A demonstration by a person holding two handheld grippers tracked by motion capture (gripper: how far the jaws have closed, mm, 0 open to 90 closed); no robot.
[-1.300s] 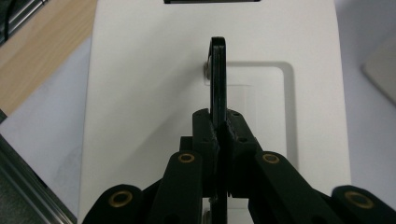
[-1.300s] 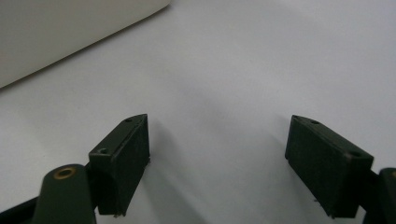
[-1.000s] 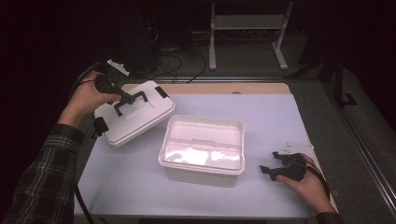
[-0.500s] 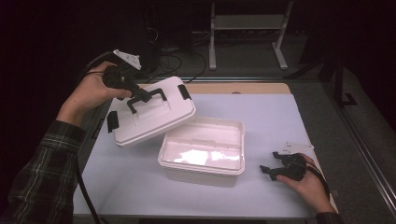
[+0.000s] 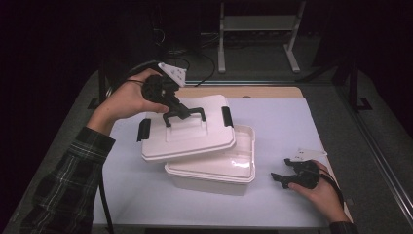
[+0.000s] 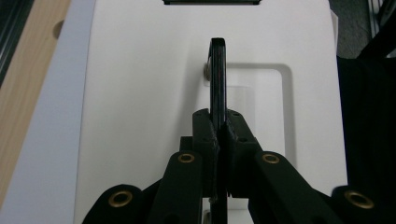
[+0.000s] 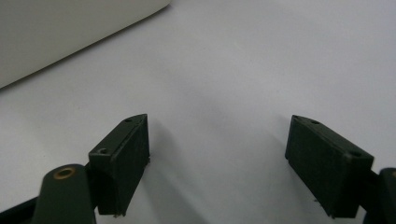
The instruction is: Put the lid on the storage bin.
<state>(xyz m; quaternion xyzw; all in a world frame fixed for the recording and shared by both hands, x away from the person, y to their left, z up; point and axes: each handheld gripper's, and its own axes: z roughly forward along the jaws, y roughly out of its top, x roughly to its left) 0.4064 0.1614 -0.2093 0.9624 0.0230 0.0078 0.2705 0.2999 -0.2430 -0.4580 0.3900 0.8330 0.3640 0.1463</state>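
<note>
A white lid [image 5: 187,134] with a black handle [image 5: 184,113] and black side clips hangs tilted over the left part of an open white box [image 5: 216,175]. My left gripper [image 5: 176,108] is shut on that handle [image 6: 218,79] and carries the lid [image 6: 140,93]. My right gripper [image 5: 282,178] rests low on the table to the right of the box, held by a hand, its jaws wide open with nothing between them. In the right gripper view its fingertips [image 7: 123,158] hover just above the pale table, and the box's wall [image 7: 56,32] sits at the upper left.
The pale table top [image 5: 272,126] has a wooden strip [image 5: 263,91] along its far edge. A white metal stand [image 5: 258,34] and cables lie on the dark floor behind. A small white paper [image 5: 309,154] lies by the right hand.
My left gripper has carried the lid from the table's left side, up and to the right, until it hangs over the box. The right gripper has stayed put.
</note>
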